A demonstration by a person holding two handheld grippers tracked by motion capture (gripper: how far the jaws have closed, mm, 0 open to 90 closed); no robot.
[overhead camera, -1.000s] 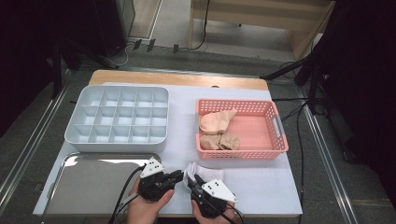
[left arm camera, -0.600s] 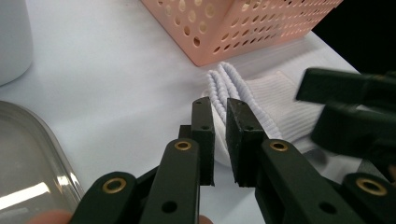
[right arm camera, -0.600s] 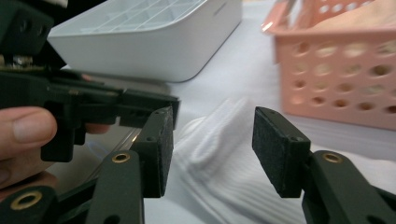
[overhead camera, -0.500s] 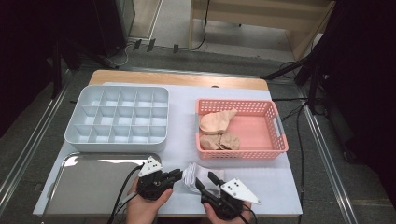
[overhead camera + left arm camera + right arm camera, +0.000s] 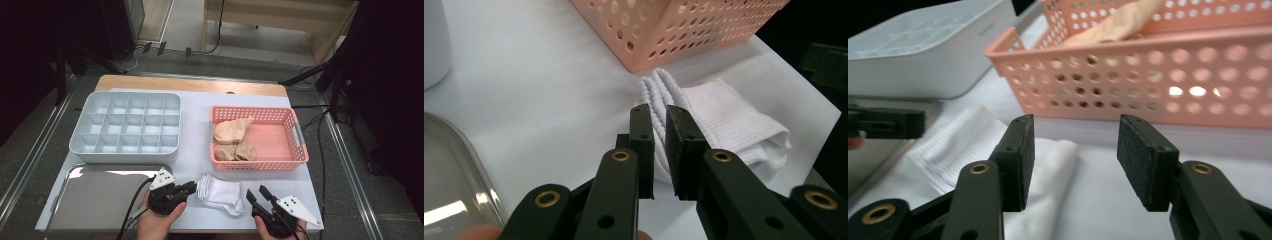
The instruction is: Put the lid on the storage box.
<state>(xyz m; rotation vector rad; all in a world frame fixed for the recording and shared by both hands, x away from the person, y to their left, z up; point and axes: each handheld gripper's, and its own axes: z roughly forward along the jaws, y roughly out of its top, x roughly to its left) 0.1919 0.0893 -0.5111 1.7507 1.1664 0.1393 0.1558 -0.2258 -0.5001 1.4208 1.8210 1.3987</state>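
A folded white sock (image 5: 220, 194) lies on the white table near the front edge, between my two grippers. My left gripper (image 5: 192, 187) is at the sock's left end, its jaws pinched nearly together on the ribbed cuff (image 5: 659, 95). In the left gripper view the rest of the sock (image 5: 729, 120) spreads out beyond the left gripper (image 5: 660, 125). My right gripper (image 5: 256, 195) stands open just right of the sock, apart from it. In the right gripper view the gap of that gripper (image 5: 1075, 150) holds nothing, and the sock (image 5: 973, 145) lies to the left.
A pink perforated basket (image 5: 257, 162) behind the sock holds beige socks (image 5: 232, 132). At the back left stands a grey compartment tray (image 5: 125, 150), with a shiny metal tray (image 5: 95, 200) in front of it at my left hand.
My right gripper has let go of the sock, drawn back to the right and now stands open. The sock has flattened onto the table. The left gripper has stayed put.
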